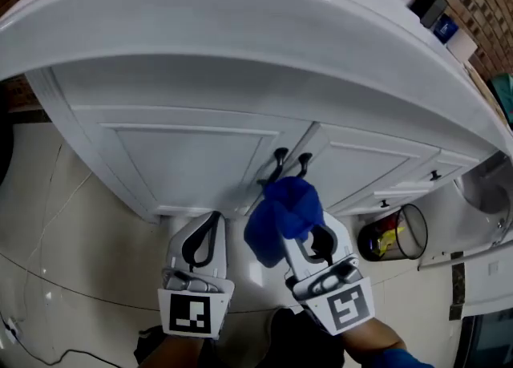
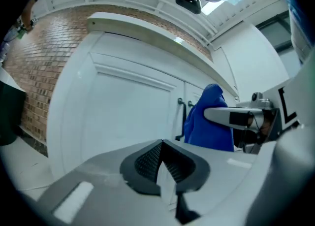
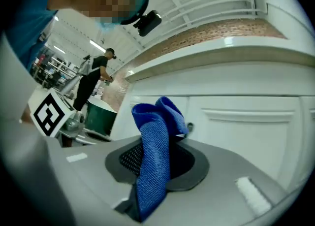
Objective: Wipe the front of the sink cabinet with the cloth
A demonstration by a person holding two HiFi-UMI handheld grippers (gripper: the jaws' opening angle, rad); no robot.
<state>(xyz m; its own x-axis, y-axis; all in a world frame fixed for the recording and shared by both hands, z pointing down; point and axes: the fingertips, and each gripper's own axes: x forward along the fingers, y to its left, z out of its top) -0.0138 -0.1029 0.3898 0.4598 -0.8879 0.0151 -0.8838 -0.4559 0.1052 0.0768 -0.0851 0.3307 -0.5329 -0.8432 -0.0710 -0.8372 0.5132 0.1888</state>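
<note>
In front of sink cabinet (image 1: 184, 158), down low: right gripper (image 1: 314, 240) clamped on blue cloth (image 1: 280, 214); cloth bunched up, close by door handles (image 1: 280, 158); contact with panel unclear; left gripper (image 1: 207, 234) pinched together, nothing in it, idle alongside; best play, I'd judge: press bunch flat, sweep overlapping strokes, skirt handles; count: one cloth, two grippers, two handles.
</note>
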